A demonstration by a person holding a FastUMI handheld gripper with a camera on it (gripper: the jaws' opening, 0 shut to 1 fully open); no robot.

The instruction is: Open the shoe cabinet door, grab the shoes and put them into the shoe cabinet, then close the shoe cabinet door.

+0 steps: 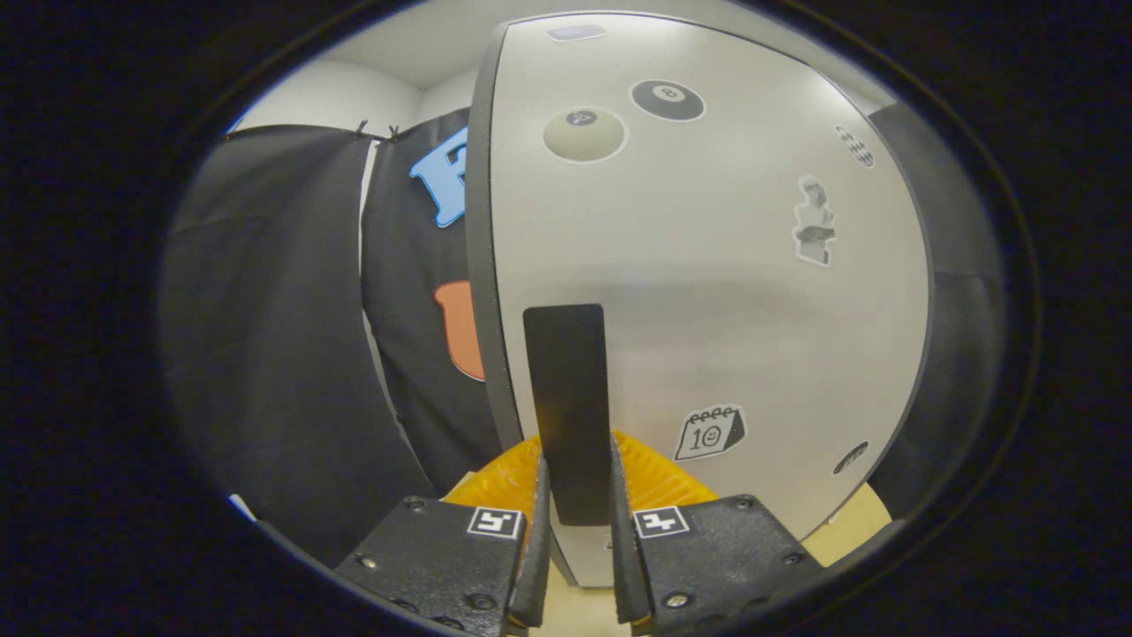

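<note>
The shoe cabinet door (707, 292) is a pale grey panel with a dark edge and several stickers, standing close in front of me. A flat black handle (570, 398) sticks out from it near its left edge. My gripper (575, 482) is shut on this handle, one finger pressing each side of its lower part. The shoes and the cabinet's inside are hidden behind the door.
Black cloth wall (292, 354) hangs to the left of the door. A strip of light tabletop (853, 526) lies below the door's lower right corner. White wall and ceiling show above the cloth.
</note>
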